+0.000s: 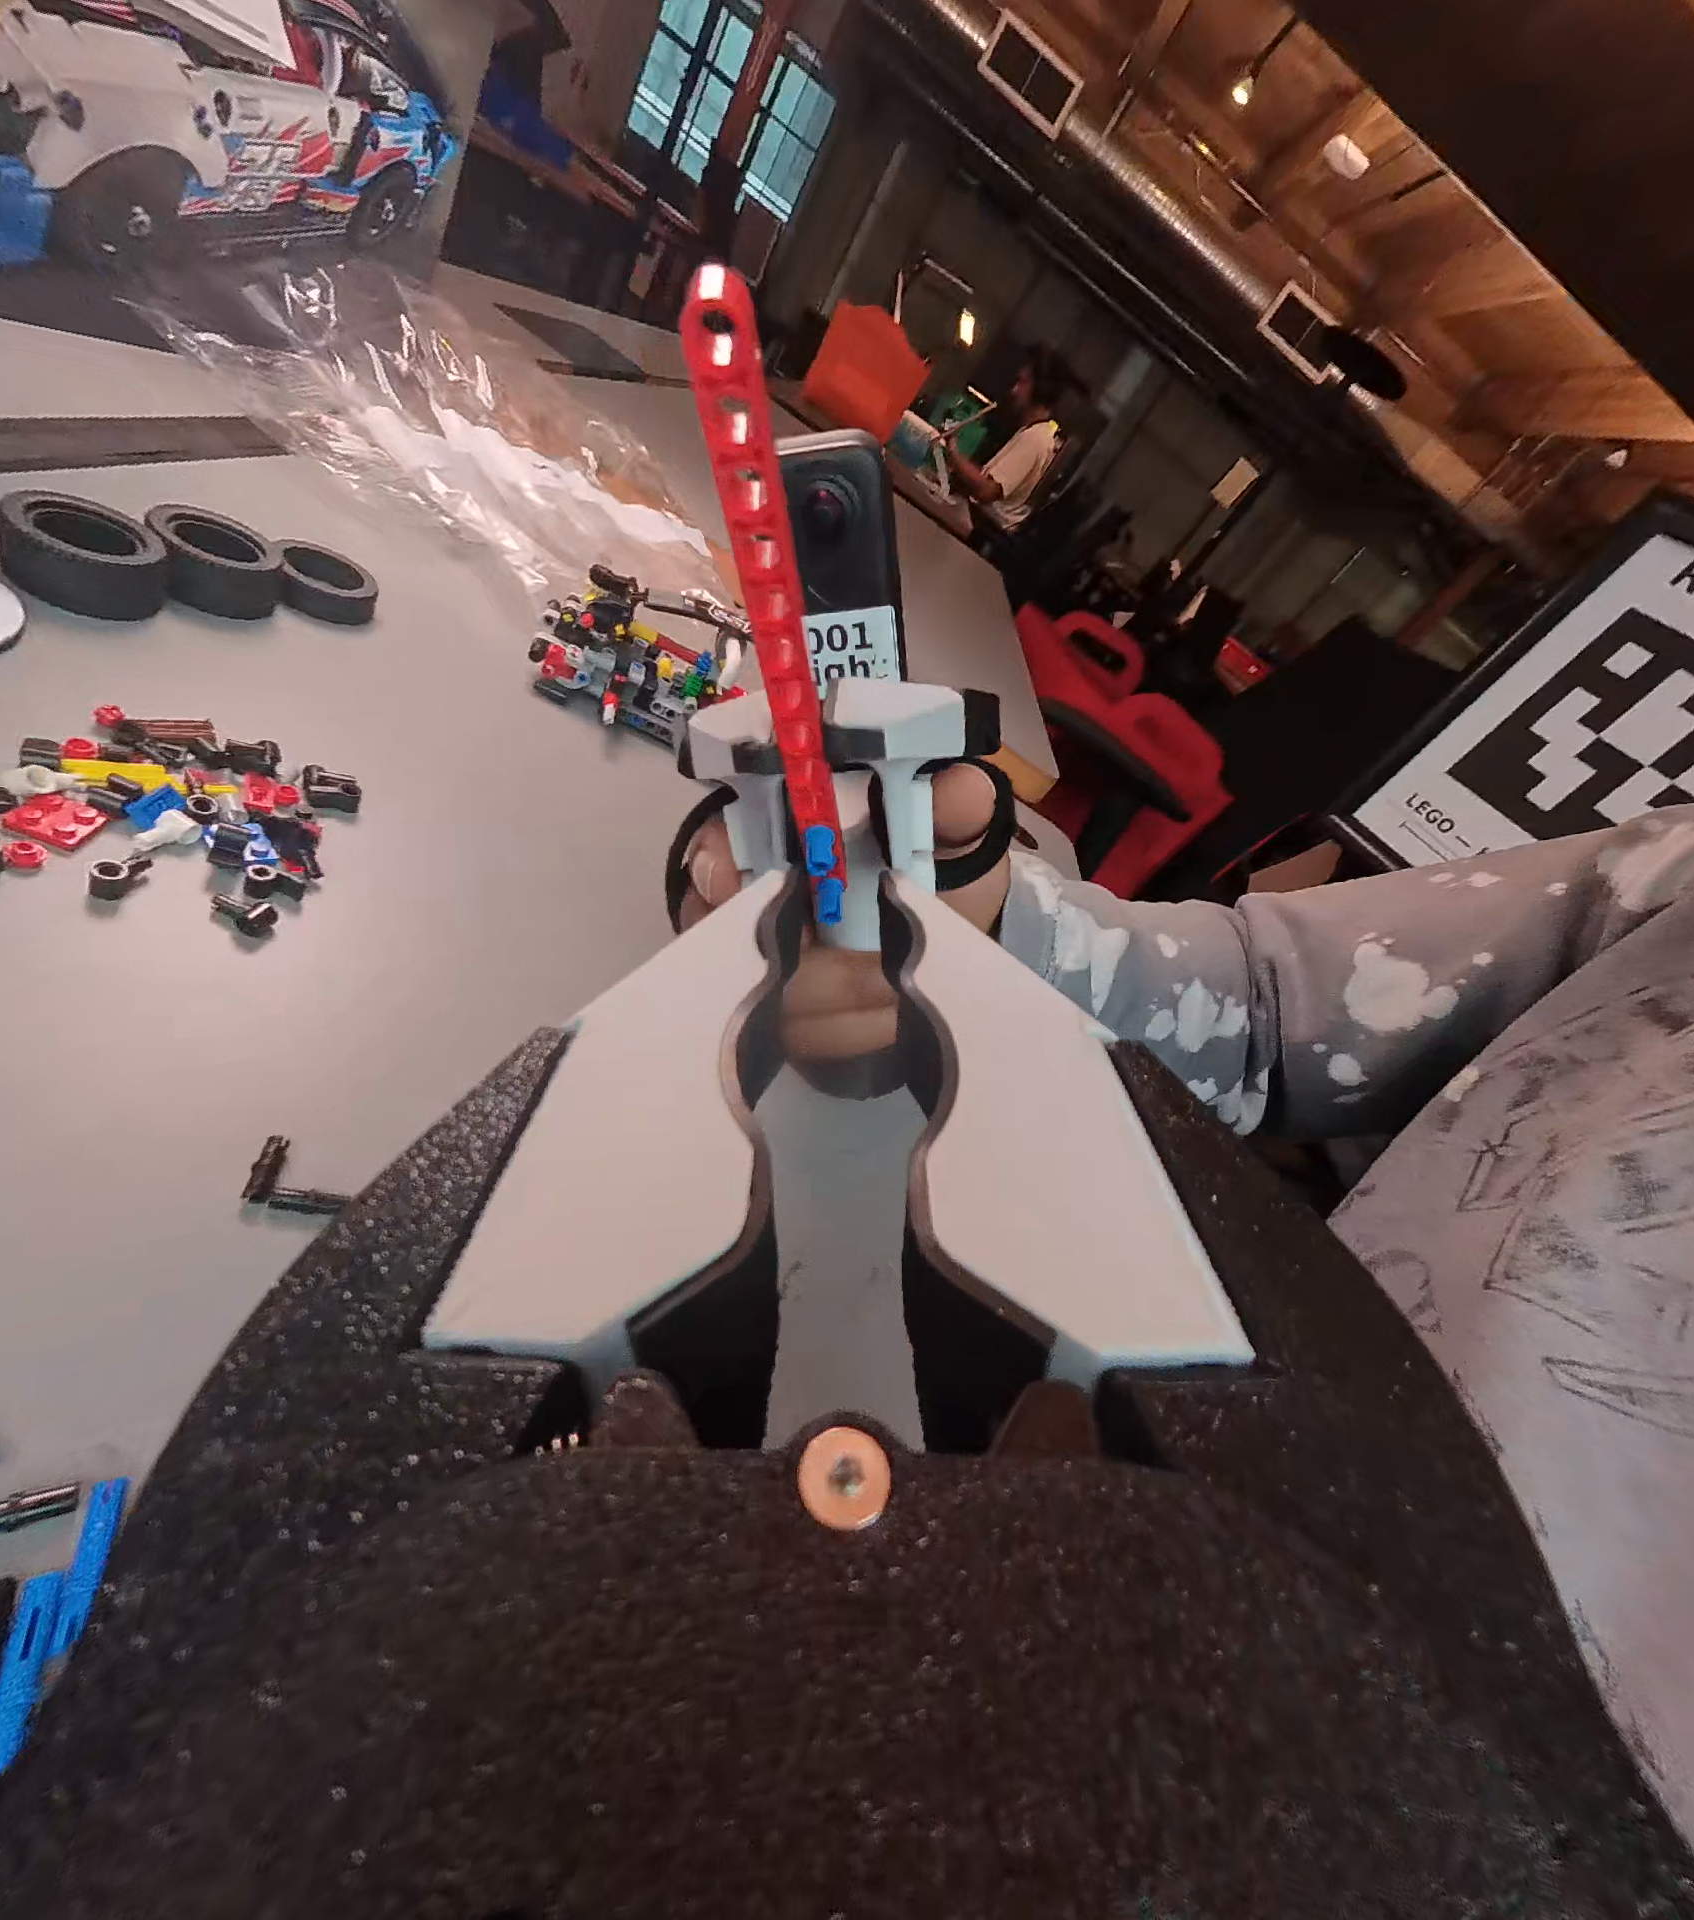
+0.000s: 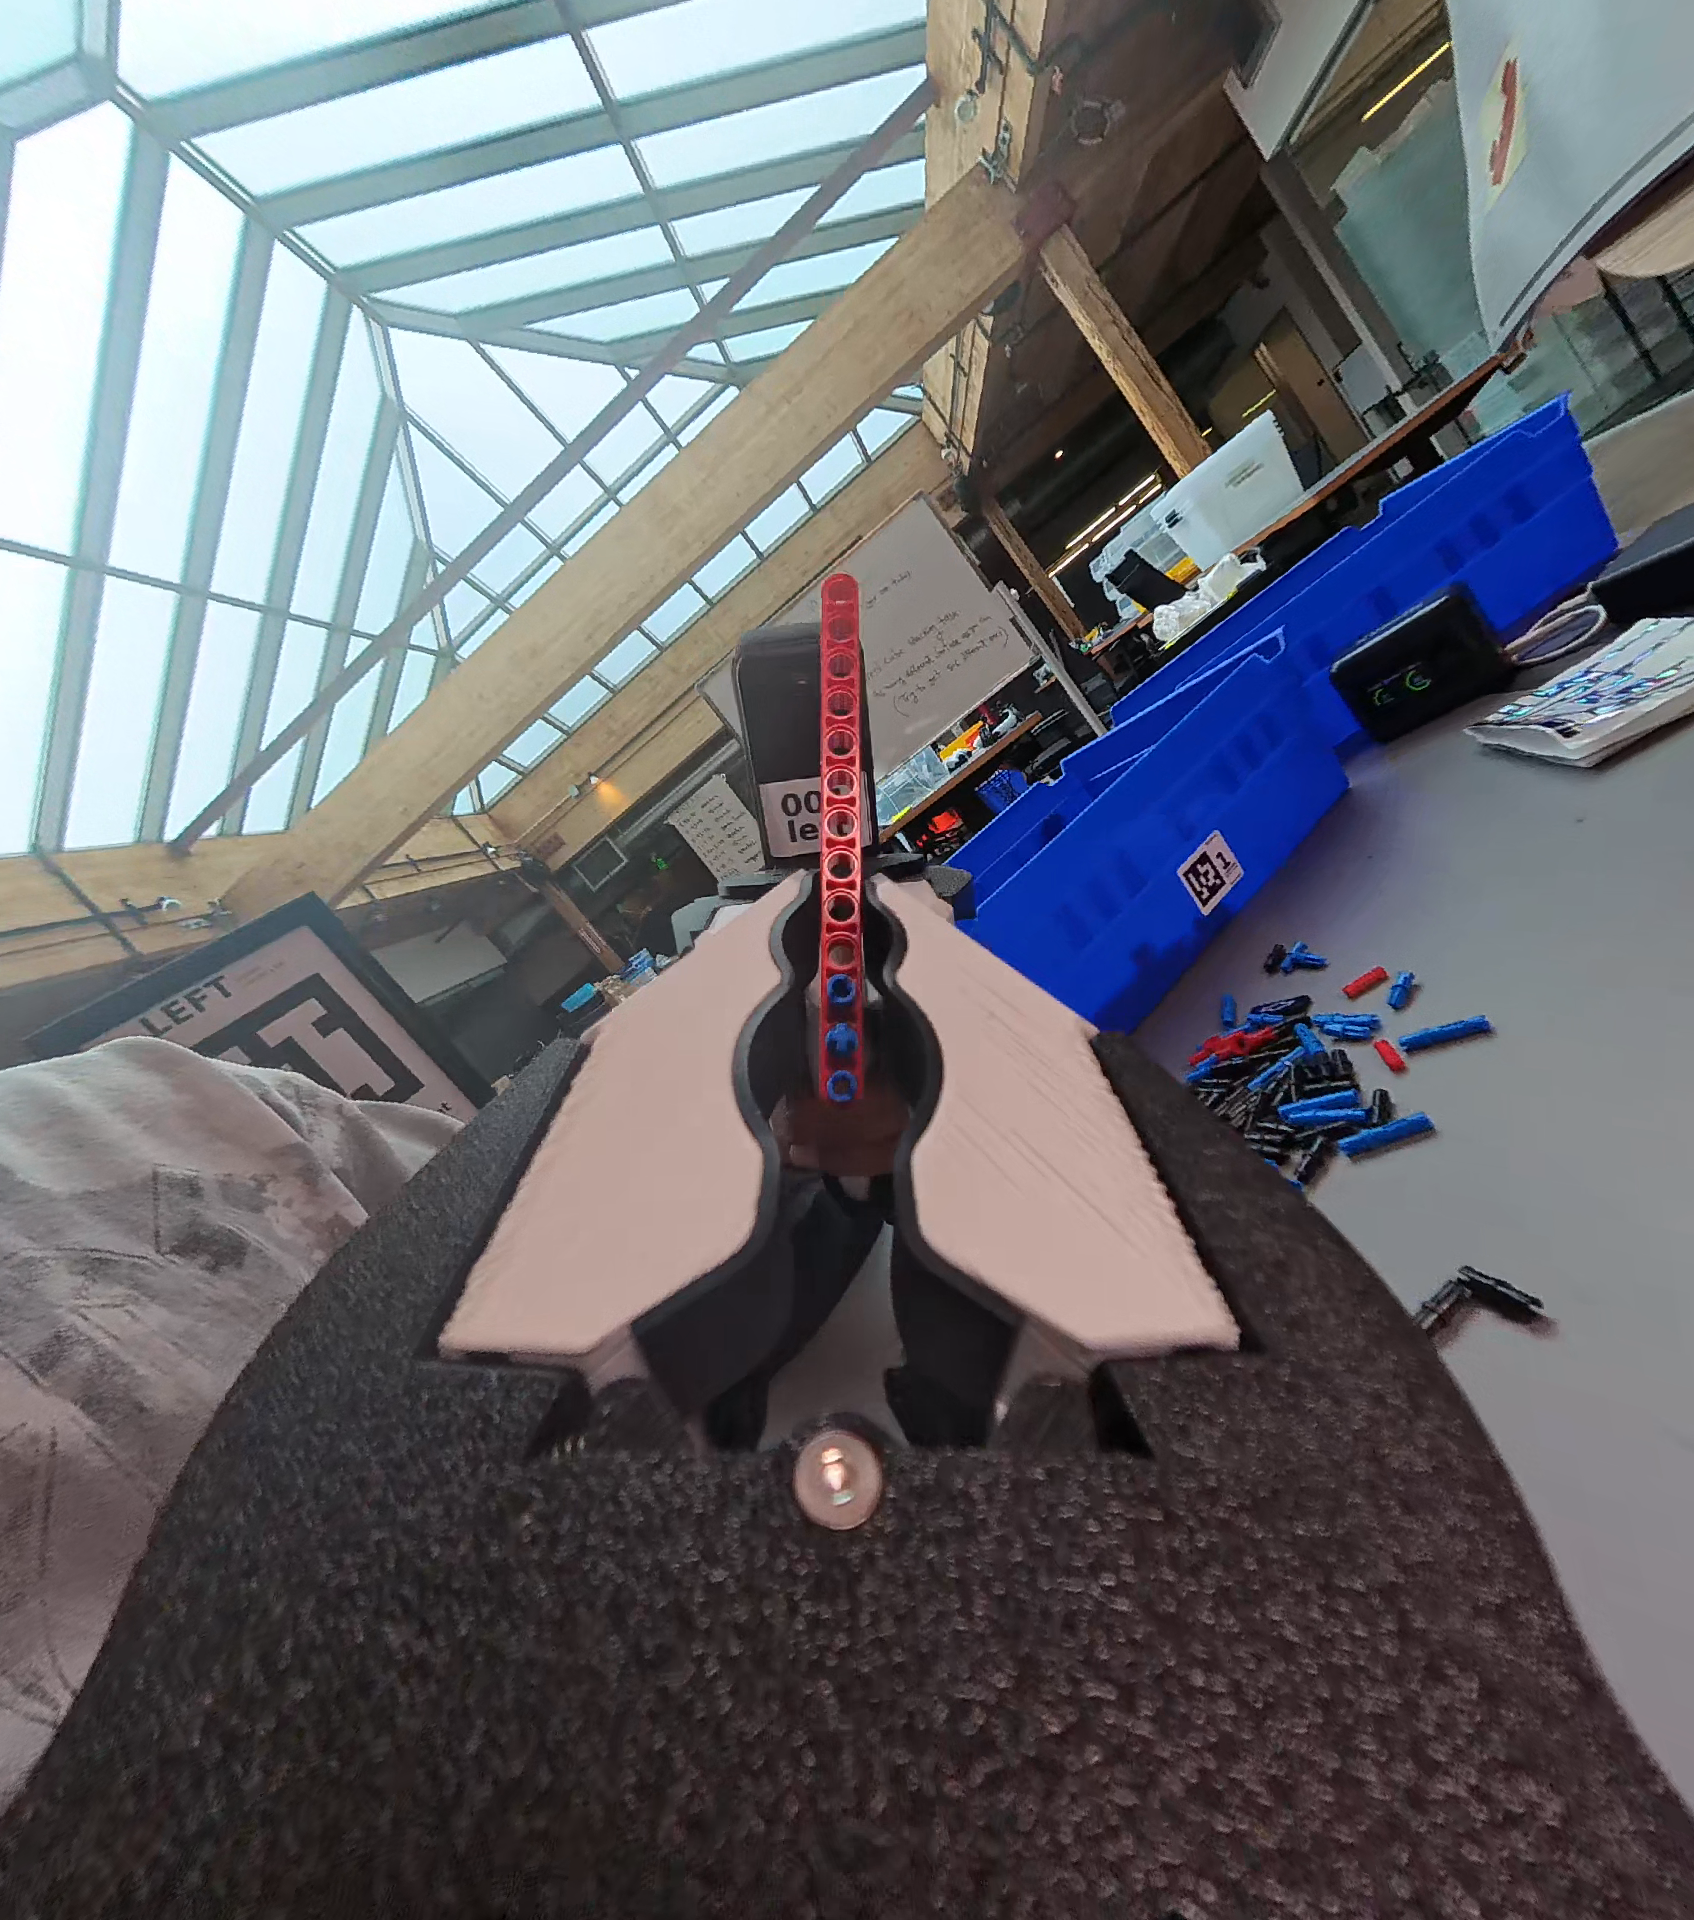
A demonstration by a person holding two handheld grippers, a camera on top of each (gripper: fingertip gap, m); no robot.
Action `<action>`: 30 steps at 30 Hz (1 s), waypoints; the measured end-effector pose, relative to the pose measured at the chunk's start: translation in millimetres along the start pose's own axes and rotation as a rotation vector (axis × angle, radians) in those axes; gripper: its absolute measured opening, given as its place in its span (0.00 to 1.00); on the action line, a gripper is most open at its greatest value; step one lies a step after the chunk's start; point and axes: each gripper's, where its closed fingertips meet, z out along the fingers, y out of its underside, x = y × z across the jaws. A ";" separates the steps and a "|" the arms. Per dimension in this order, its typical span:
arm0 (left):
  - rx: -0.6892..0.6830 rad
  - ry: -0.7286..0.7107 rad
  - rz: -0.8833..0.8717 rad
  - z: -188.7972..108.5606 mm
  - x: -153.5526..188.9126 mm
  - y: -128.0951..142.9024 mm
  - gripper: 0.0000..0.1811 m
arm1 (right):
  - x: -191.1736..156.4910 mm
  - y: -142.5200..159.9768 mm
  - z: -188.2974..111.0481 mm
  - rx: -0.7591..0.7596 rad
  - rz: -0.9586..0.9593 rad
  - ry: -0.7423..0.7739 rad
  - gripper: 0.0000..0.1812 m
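Note:
A long red beam with holes [image 1: 755,520] stands upright between the two grippers. My right gripper [image 2: 841,888] is shut on its lower part; in the left wrist view it faces me [image 1: 807,753], held by a hand. The beam [image 2: 840,727] has blue pins [image 2: 841,987] in its lowest holes. My left gripper [image 1: 830,888] sits with its jaws a narrow gap apart around the beam's bottom end and the blue pins [image 1: 827,873], with space on both sides. In the right wrist view only the left gripper's camera body [image 2: 781,717] shows behind the beam.
On the grey table [image 1: 407,987] lie black tyres [image 1: 84,566], a pile of small parts [image 1: 147,800], a partial build [image 1: 635,665], a clear plastic bag [image 1: 469,436] and a black connector [image 1: 287,1179]. Blue bins [image 2: 1238,810], a pin pile [image 2: 1310,1081] and a keyboard [image 2: 1632,686] lie on the right. Only a small space, under 4 cm, lies between the two pairs of fingers.

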 end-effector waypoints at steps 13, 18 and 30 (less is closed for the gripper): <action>0.009 0.017 -0.040 -2.3 -3.1 0.9 0.01 | -0.5 8.2 4.7 -0.043 -0.090 0.032 0.04; -0.008 0.004 0.041 -8.7 0.9 -3.1 0.01 | -5.3 10.0 1.6 -0.100 -0.151 0.024 0.07; -0.001 0.042 0.072 -17.1 14.7 -14.1 0.01 | -21.0 11.1 1.6 -0.107 -0.241 -0.045 0.03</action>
